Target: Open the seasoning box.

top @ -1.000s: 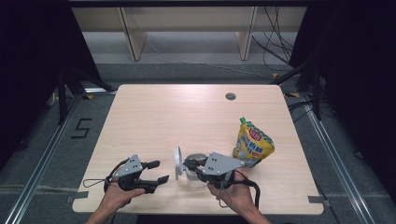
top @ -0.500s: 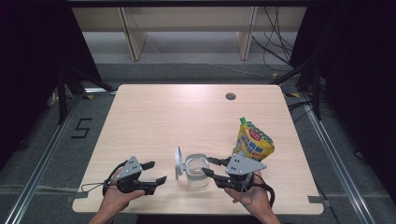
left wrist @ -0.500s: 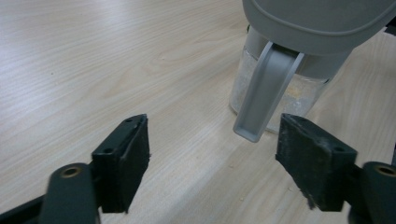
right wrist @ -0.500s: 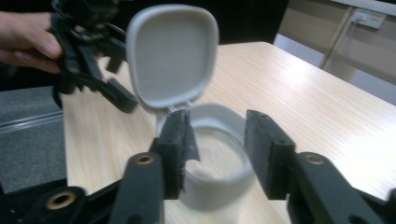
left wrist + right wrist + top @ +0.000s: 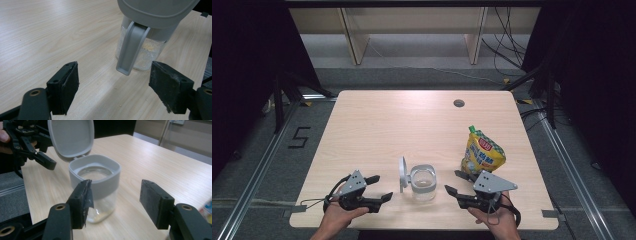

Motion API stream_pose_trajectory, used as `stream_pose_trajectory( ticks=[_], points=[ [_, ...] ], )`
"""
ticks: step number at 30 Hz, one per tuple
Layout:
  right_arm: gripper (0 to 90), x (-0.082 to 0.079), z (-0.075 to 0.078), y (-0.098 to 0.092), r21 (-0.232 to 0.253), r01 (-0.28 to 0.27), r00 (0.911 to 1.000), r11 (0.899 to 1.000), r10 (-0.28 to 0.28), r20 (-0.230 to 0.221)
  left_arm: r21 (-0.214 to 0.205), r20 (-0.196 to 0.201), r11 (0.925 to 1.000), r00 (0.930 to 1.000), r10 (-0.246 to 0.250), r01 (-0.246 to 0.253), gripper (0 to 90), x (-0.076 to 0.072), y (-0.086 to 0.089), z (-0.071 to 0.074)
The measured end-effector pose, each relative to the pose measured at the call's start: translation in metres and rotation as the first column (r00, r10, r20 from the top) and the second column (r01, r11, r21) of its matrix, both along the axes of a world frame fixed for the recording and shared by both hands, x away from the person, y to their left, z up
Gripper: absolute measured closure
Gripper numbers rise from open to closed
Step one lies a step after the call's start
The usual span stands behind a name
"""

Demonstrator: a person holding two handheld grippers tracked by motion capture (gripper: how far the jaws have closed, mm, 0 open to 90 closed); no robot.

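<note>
Both jaws off the jar, lid standing open.

My right gripper [image 5: 458, 183] has pulled away from the jar [image 5: 423, 183] toward the right since a second ago and now sits just beside it; its jaws have just been opening and stand apart with nothing between them. My left gripper [image 5: 380, 187] has hardly moved, its jaws wide and empty, aimed at the jar's hinged grey lid [image 5: 402, 173]. The jar stands upright near the bench's [image 5: 387, 125] front edge between the two grippers, mouth up, lid flipped up on its left side, the latch tab [image 5: 130, 47] hanging down toward my left gripper. Farther right, the yellow snack pouch [image 5: 482, 152] stands just behind my right gripper.
</note>
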State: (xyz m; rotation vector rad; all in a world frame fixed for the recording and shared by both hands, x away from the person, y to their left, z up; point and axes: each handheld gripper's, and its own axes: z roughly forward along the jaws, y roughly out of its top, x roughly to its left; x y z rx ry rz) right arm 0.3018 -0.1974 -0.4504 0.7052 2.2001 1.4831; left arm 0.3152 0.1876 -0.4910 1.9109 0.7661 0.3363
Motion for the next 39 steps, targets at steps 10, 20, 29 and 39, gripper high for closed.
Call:
stream_pose_trajectory(
  ticks=[10, 20, 29, 39],
  points=[
    [43.0, -0.012, -0.008, -0.028, -0.010, 0.071, 0.9970, 0.997, -0.071, -0.029, -0.015, -0.009, 0.9999, 0.9999, -0.009, 0.009, 23.1, 0.000, -0.002, 0.000],
    [42.1, -0.015, -0.017, -0.051, -0.041, 0.169, 0.9837, 0.985, -0.171, -0.054, -0.016, -0.026, 0.9999, 0.9997, 0.003, -0.004, 22.6, -0.001, -0.003, -0.001],
    [41.9, -0.010, -0.028, -0.068, -0.075, 0.250, 0.9595, 0.965, -0.257, -0.115, 0.003, -0.019, 1.0000, 0.9998, -0.004, 0.004, 21.7, 0.001, -0.002, 0.000],
    [33.9, -0.002, -0.034, -0.077, -0.060, 0.312, 0.9414, 0.948, -0.317, -0.115, 0.007, -0.030, 0.9999, 0.9995, -0.008, 0.008, 21.1, 0.005, -0.004, -0.002]
  ],
)
